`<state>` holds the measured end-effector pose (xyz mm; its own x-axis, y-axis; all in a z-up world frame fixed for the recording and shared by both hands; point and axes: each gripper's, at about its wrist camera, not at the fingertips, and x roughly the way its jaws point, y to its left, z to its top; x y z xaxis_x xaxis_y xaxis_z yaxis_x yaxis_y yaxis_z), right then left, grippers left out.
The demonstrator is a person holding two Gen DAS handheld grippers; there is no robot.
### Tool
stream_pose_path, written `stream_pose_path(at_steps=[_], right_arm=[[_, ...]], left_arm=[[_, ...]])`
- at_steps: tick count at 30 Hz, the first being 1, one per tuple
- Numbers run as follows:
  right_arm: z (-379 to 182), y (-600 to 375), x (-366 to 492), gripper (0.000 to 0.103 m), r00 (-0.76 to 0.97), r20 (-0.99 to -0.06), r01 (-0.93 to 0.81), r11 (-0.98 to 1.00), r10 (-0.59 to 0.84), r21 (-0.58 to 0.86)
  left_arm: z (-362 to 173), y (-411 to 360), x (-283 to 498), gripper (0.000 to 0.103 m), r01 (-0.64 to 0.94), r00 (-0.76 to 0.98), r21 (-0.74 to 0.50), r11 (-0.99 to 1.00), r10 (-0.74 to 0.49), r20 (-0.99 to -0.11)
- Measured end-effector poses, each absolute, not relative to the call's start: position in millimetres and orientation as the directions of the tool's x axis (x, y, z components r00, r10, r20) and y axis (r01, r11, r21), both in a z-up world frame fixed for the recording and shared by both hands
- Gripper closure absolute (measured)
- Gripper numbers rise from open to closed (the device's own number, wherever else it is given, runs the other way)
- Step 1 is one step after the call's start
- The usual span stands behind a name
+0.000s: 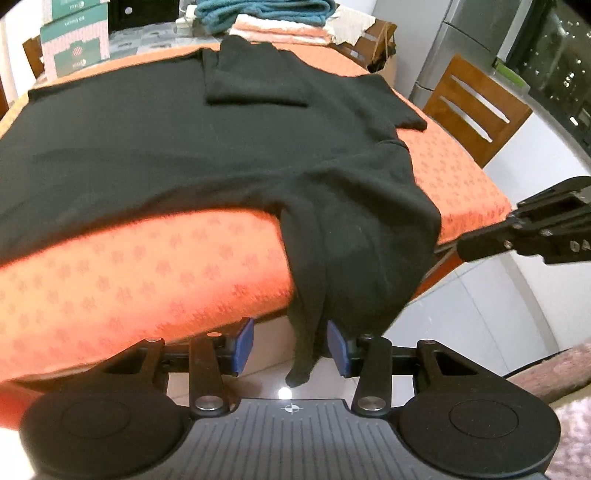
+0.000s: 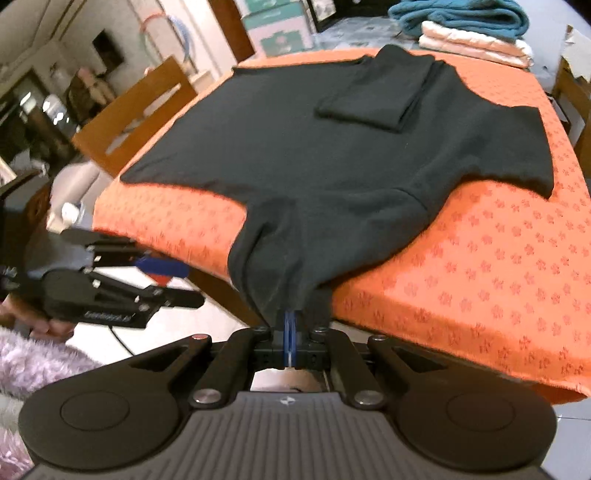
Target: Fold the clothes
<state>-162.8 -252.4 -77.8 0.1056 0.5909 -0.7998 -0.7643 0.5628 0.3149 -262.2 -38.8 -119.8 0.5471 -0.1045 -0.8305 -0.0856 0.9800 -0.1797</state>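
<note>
Black shirt (image 2: 332, 155) is lying spread across the counter (image 2: 498, 266), which is wearing an orange patterned cloth, with one part of the garment folded back into a small rectangle near its far end. One corner of the shirt is spilling over the counter's near edge and hanging down. The right gripper (image 2: 290, 338) is pinching that hanging corner, its blue fingers (image 2: 287, 325) pressed together on the fabric. The left gripper (image 1: 290, 347) is sitting just below the edge with its fingers (image 1: 243, 345) spread apart, a dangling tip of the shirt hanging between them without being gripped. Folded towels (image 1: 266, 16) are sitting stacked at the far end of the counter, and a wooden chair (image 1: 476, 107) is standing beside it.
</note>
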Motion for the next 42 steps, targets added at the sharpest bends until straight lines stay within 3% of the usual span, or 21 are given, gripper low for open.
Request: stream_pose_path(at_steps=[3,7,10,18,20,22,27,37,42], right_arm=[[-82.9,-259.6,-169.1,0.098,0.124,-0.810,-0.782,0.559,0.573,0.276],[-101.3,-267.4,-170.1,0.072,0.172,-0.815,-0.781,0.581,0.553,0.229],[-124.5,-266.9,-170.4,0.066,0.193,-0.813,-0.782,0.587,0.549,0.211],[-168.0,-254.5,-184.4,0.065,0.196,-0.820,-0.812,0.558,0.538,0.172],[-168.5,-258.5,-188.0,0.065,0.199,-0.819,-0.812,0.558,0.538,0.170],[-168.7,-263.6,-190.8,0.065,0.200,-0.820,-0.810,0.562,0.536,0.169],[-159.6,-279.5,-190.2,0.065,0.211,-0.816,-0.795,0.580,0.539,0.178],[-128.3,-305.7,-195.1,0.064,0.094,-0.690,-0.813,0.455,0.718,0.363],[-109.1,-316.1,-198.1,0.048,0.022,-0.575,-0.783,0.372,0.818,0.499]], left_arm=[[-133.2,-44.7,-259.3,0.055,-0.082,0.554,-0.177,0.981,-0.103,-0.826],[-157.2,-54.2,-253.4,0.055,-0.072,0.560,-0.155,0.985,-0.089,-0.824],[-179.3,-64.8,-248.6,0.056,-0.059,0.565,-0.119,0.991,-0.065,-0.823],[-225.7,-83.1,-233.8,0.057,-0.134,0.578,-0.034,0.990,0.050,-0.815],[-234.1,-86.4,-231.1,0.068,-0.153,0.574,-0.025,0.988,0.068,-0.816],[-236.8,-88.4,-232.7,0.096,-0.157,0.573,-0.029,0.987,0.067,-0.817],[-213.6,-90.6,-256.7,0.096,-0.081,0.598,-0.099,0.992,-0.031,-0.801],[-90.9,-69.3,-309.0,0.096,0.201,0.585,-0.403,0.893,-0.440,-0.682],[-47.2,-35.7,-301.4,0.096,0.198,0.615,-0.526,0.827,-0.522,-0.591]])
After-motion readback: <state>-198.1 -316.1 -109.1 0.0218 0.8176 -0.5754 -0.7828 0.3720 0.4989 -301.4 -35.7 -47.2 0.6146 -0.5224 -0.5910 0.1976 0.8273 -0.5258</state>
